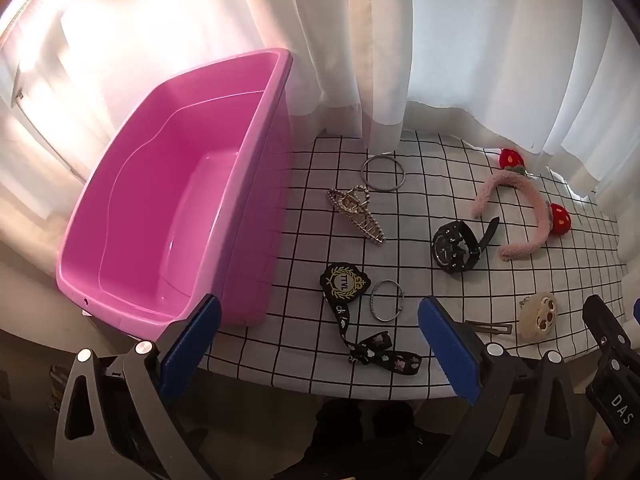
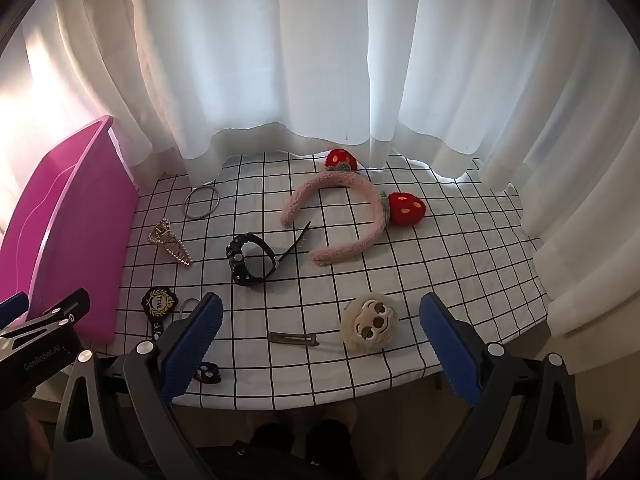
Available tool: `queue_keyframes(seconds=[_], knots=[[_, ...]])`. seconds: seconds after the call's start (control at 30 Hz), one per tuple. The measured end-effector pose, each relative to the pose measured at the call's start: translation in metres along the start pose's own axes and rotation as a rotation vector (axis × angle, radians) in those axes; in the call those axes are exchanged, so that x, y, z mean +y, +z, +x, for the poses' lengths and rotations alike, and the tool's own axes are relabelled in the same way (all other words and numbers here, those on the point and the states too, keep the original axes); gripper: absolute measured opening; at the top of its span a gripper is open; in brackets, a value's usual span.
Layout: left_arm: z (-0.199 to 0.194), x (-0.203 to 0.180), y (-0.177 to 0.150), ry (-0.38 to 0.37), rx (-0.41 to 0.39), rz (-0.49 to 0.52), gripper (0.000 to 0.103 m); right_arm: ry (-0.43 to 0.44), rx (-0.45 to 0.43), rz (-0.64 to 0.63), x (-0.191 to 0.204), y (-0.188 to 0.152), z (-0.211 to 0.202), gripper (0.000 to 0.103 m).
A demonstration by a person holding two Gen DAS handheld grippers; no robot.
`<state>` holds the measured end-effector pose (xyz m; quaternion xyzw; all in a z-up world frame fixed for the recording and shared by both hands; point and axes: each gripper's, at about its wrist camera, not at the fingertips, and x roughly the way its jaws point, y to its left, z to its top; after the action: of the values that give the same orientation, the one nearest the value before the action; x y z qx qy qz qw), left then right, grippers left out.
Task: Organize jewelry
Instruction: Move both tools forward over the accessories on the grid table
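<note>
A table under a white cloth ruled with black grid lines stands against sheer white curtains, with warm sunlight burning through at the far left. At the left end sits a pink plastic tub, its inside bare. Just right of it on the cloth lie a thin metal bangle, a gold hair claw clip, a black badge on a printed ribbon and a smaller silver bracelet. Near the middle is a black wristwatch with its strap looped, and behind it a fuzzy pink headband with two red strawberry puffs. Toward the front edge rest a brown flat hair clip and, just beside it, a round plush animal-face charm. The left gripper hangs over the front edge near the tub, jaws spread wide with nothing between them; the right gripper hovers over the front edge further right, equally wide and holding nothing.
</note>
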<state>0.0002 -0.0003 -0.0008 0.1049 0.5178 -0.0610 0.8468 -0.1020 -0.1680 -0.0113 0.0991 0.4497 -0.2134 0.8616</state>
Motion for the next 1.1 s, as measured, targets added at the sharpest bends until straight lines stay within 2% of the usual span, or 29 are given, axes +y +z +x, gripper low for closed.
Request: queue_keyframes(seconds=[0.27, 0.33, 0.47, 0.6, 0.83, 1.1], knots=[[-0.002, 0.006, 0.012, 0.0, 0.012, 0.005, 0.097, 0.004, -0.003, 0.0, 0.003, -0.001, 0.0, 0.094], [-0.003, 0.003, 0.002, 0.004, -0.011, -0.003, 0.097, 0.003, -0.003, -0.001, 0.004, -0.001, 0.0, 0.094], [-0.007, 0.004, 0.003, -0.005, -0.016, 0.002, 0.097, 0.001, -0.003, -0.002, 0.004, 0.0, -0.001, 0.094], [-0.001, 0.011, 0.008, -0.023, -0.006, -0.005, 0.097, 0.001, -0.002, -0.001, 0.004, 0.0, -0.001, 0.094], [0.0, 0.015, 0.01, -0.01, -0.003, -0.001, 0.097, 0.0, -0.003, -0.003, 0.002, -0.001, -0.002, 0.094], [0.004, 0.011, -0.001, 0.003, 0.01, -0.017, 0.097, 0.001, -0.004, -0.002, 0.003, -0.001, -0.002, 0.094]])
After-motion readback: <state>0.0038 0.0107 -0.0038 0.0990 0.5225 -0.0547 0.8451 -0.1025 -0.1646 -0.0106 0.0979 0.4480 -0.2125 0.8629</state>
